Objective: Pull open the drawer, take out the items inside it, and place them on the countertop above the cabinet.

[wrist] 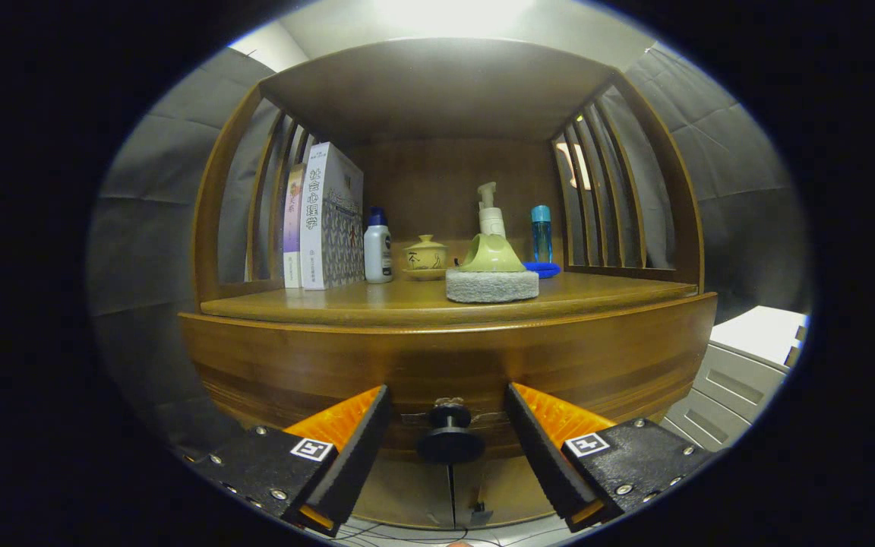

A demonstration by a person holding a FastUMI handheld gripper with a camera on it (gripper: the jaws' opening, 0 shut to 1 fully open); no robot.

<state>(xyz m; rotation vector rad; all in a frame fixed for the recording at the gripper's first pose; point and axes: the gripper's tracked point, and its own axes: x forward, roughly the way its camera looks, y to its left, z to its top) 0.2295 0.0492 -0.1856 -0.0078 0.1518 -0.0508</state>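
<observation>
Your gripper (449, 433) stands wide open, fingers flanking the drawer's black knob (449, 441), whose stem points straight toward you; the wooden drawer (331, 372) front appears closed beneath the countertop (377, 304).

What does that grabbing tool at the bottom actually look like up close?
The gripper has two wedge-shaped fingers with ribbed outer faces, mounted on dark speckled blocks fastened with small silver screws. Each block carries a small square black-and-white marker.
</observation>
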